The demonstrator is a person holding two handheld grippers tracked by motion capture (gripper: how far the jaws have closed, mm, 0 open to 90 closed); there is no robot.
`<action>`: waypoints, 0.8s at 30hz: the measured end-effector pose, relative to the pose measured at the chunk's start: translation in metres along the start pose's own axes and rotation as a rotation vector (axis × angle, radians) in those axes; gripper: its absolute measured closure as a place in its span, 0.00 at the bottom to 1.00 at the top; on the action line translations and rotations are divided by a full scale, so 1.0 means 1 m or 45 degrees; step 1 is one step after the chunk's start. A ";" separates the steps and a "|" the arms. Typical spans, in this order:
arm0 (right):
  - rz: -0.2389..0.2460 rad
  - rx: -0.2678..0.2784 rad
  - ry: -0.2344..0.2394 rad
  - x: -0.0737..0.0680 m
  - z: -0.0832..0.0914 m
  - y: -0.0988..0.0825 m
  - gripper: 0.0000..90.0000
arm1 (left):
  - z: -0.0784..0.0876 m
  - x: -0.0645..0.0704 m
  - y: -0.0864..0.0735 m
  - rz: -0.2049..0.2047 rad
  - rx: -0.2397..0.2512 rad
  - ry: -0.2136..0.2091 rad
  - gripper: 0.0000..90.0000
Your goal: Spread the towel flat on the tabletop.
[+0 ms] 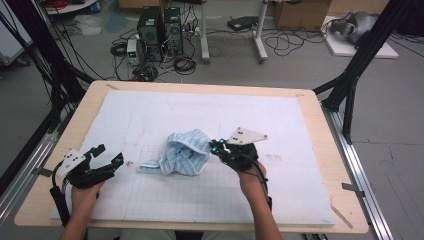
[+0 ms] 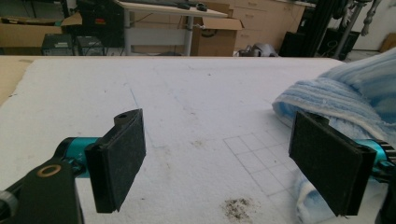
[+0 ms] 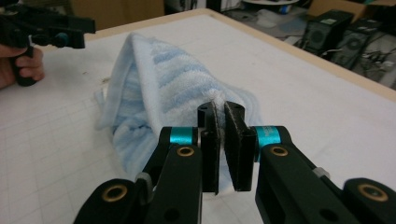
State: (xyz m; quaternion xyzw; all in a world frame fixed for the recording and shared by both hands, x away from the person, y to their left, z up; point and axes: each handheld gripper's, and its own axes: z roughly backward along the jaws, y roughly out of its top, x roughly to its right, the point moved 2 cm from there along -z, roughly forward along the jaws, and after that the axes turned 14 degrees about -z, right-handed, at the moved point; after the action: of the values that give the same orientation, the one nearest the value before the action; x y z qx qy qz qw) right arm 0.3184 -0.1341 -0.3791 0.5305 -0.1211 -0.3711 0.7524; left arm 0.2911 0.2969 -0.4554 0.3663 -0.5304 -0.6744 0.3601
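Observation:
A light blue striped towel (image 1: 185,152) lies bunched up near the middle of the white mat. My right gripper (image 1: 216,146) is at the towel's right side, shut on a fold of its edge. In the right gripper view the pads (image 3: 221,140) pinch a thin ridge of the towel (image 3: 159,79), which rises in a peak in front of them. My left gripper (image 1: 107,156) rests at the mat's left, open and holding nothing. In the left gripper view its pads (image 2: 224,158) stand wide apart, with the towel (image 2: 355,93) just beyond the right pad.
A white foam mat (image 1: 150,110) with a faint grid covers the wooden table (image 1: 320,130). A small patch of dirt (image 2: 238,207) lies on the mat near the left gripper. Black frame posts (image 1: 350,85) flank the table, and computer towers (image 1: 160,30) stand on the floor beyond.

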 end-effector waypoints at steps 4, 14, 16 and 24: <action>-0.045 0.040 -0.043 0.013 0.021 -0.005 0.94 | 0.000 0.000 0.000 -0.001 -0.002 0.000 0.21; -0.122 0.087 -0.196 0.035 0.063 -0.024 0.94 | -0.001 0.000 0.000 0.000 -0.005 0.000 0.21; -0.154 0.057 -0.285 0.042 0.069 -0.029 0.94 | -0.001 0.000 0.000 0.001 -0.005 0.000 0.21; -0.196 -0.060 -0.396 0.059 0.069 -0.050 0.72 | -0.001 0.000 0.000 -0.002 -0.004 -0.002 0.21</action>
State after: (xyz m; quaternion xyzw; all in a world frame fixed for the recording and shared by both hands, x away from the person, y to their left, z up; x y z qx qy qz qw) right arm 0.2981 -0.2322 -0.4078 0.4568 -0.1864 -0.5078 0.7062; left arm 0.2915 0.2962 -0.4553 0.3656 -0.5294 -0.6757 0.3599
